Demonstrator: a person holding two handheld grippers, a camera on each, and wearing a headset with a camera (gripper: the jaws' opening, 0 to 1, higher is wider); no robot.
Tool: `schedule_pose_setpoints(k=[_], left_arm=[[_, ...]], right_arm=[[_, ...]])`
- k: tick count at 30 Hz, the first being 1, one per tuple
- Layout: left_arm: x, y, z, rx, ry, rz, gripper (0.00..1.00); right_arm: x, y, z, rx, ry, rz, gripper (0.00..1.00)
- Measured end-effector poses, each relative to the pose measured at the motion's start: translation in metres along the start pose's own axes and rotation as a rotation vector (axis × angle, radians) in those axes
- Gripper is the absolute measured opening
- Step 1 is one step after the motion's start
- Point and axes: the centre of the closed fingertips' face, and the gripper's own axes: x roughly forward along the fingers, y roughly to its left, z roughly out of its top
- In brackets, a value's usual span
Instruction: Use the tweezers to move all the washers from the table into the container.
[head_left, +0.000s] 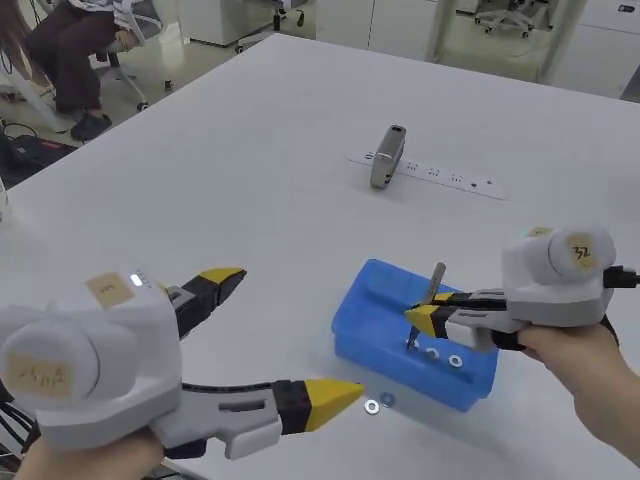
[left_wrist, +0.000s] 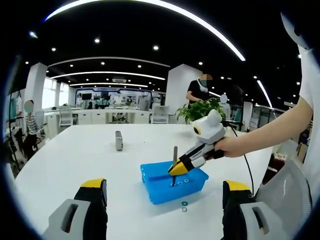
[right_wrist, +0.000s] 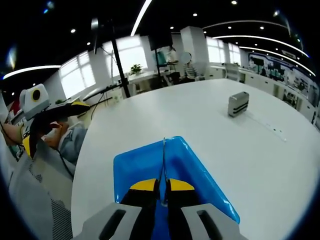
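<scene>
The left gripper (head_left: 298, 333) is hovering low over the table (head_left: 250, 150), its jaws spread wide with nothing between them. Just right of its lower tip, two washers (head_left: 372, 406) are lying on the table, close together and just beside the near wall of the blue container (head_left: 385, 285). Inside the container, at least two more washers (head_left: 455, 360) are resting on its floor. The tweezers (head_left: 436, 285) are pointing down into the container with their tips near those washers; whether they are carrying one is too small to tell. The right gripper (head_left: 420, 316) is clamping the tweezers between its closed jaws. The two washers outside are looking like the risk: being flat and thin, they may be slipping from the tips, and because they are lying so close, pinching one may be flicking the other away. Pressing down hard may also be twisting the tweezers in the jaws, and a bump may be shoving the container over the washers
</scene>
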Motion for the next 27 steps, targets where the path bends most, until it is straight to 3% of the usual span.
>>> schedule_pose_setpoints(k=[10, 22, 27], left_arm=[[0.000, -0.003, 0.000, 0.000, 0.001, -0.005, 0.99], [-0.001, -0.002, 0.001, 0.002, -0.002, -0.002, 0.99], [0.000, -0.002, 0.001, 0.002, -0.002, -0.004, 0.99]], right_arm=[[-0.005, 0.002, 0.003, -0.002, -0.025, -0.009, 0.04], [-0.020, 0.016, 0.014, -0.045, -0.070, -0.008, 0.04], [-0.027, 0.015, 0.022, -0.056, -0.099, -0.012, 0.04]])
